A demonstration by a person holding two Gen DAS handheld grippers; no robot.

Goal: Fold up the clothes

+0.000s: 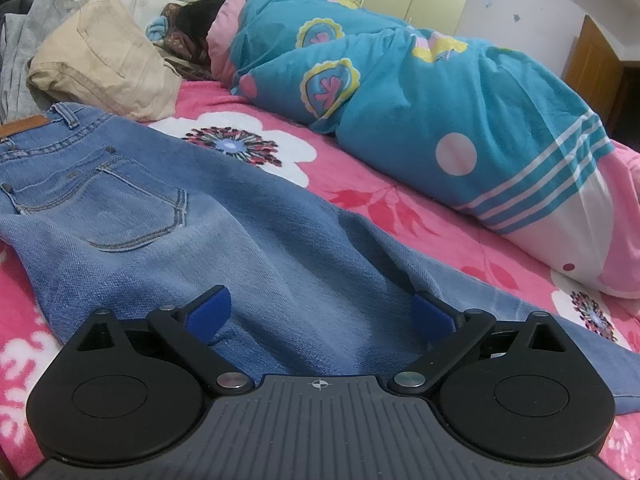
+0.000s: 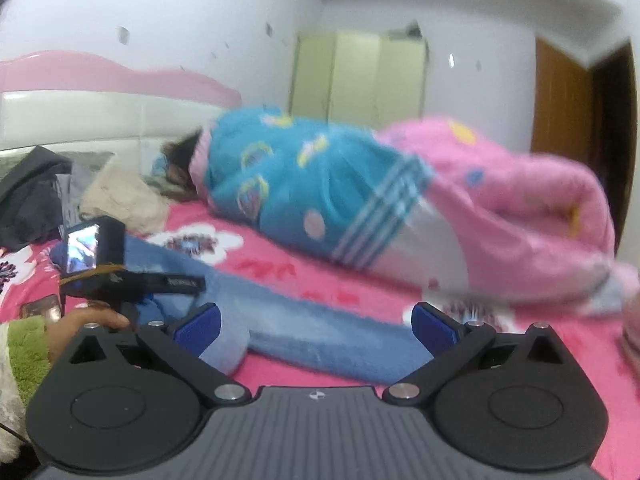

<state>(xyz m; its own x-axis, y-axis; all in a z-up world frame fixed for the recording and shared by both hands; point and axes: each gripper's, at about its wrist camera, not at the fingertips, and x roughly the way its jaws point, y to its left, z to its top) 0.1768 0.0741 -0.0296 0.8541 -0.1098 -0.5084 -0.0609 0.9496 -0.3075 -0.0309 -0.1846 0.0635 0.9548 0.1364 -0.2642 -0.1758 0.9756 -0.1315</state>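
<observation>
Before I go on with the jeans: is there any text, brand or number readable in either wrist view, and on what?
None can be read.
jeans: the brown waistband patch shows no legible lettering.
left gripper: pale print on its black body, too blurred.
bedsheet: white shapes at the edge, cut off, unreadable.

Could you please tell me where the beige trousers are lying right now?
In the left wrist view, the beige trousers sit upper left on the bed, just beyond the jeans' waistband, beside grey clothes.

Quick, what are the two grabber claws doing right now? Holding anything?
Left gripper: open, holding nothing, poised over the jeans.
Right gripper: open wide, holding nothing, with a jeans leg lying beyond it.
</observation>
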